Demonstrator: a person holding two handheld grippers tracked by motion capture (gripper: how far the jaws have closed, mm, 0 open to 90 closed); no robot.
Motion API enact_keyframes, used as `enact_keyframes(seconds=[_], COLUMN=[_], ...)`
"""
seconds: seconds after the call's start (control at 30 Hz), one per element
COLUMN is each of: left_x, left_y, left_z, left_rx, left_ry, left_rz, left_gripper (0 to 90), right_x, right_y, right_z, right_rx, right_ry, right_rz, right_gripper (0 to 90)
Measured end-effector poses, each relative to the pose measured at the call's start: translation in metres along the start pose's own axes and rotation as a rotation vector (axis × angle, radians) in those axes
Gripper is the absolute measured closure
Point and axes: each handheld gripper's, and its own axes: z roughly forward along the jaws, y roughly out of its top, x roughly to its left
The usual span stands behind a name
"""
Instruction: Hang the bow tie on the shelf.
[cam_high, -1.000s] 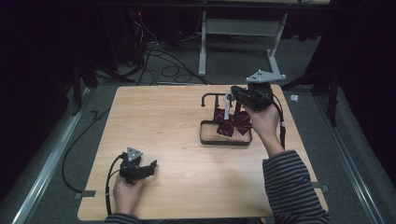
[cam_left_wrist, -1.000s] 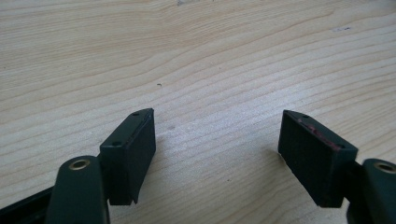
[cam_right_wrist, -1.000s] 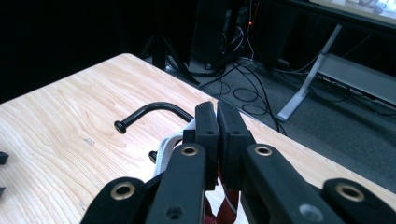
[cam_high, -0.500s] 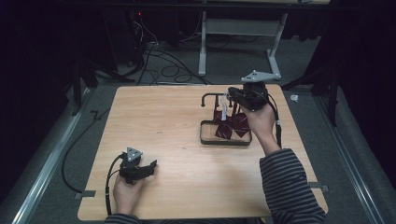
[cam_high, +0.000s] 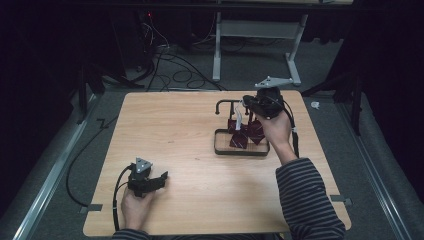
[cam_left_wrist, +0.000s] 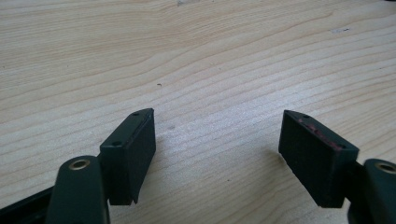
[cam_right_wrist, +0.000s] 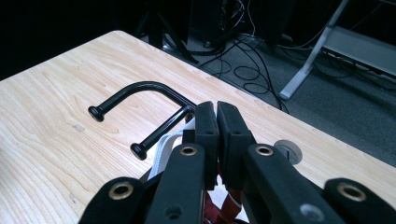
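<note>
While the left gripper (cam_high: 159, 178) is rested low on the near left part of the wooden table (cam_high: 175, 135), its fingers (cam_left_wrist: 133, 149) are spread wide with nothing between them. The right gripper (cam_right_wrist: 217, 122) is held above the black tray (cam_high: 220, 142) at the far right of the table, beside a black hook rack (cam_right_wrist: 140, 100). Its fingers (cam_right_wrist: 206, 130) are pressed together, seemingly pinching a white ribbon (cam_right_wrist: 163, 147). Dark red pieces (cam_high: 247, 135) are seen in the tray beneath it.
</note>
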Motion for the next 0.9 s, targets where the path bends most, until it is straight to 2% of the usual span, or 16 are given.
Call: enact_keyframes(seconds=[0.37,0.57,0.9], left_x=[0.0002,0.0003,0.0004], left_y=[0.0001,0.0002,0.0001], left_z=[-0.0002,-0.0003,-0.0003], left_rx=[0.003,0.004,0.003], left_ry=[-0.001,-0.002,-0.003], left_rz=[0.000,0.000,-0.001], left_gripper=[27.9,27.9,27.9], right_x=[-0.0018,-0.0010,-0.0017], right_y=[-0.0008,-0.0013,-0.0022], right_z=[0.0038,0.0072,0.0070], right_rx=[0.008,0.018,0.022], right_ry=[0.004,0.011,0.016], right_rz=[0.014,0.009,0.030], right_gripper=[89.1,85.9,79.2])
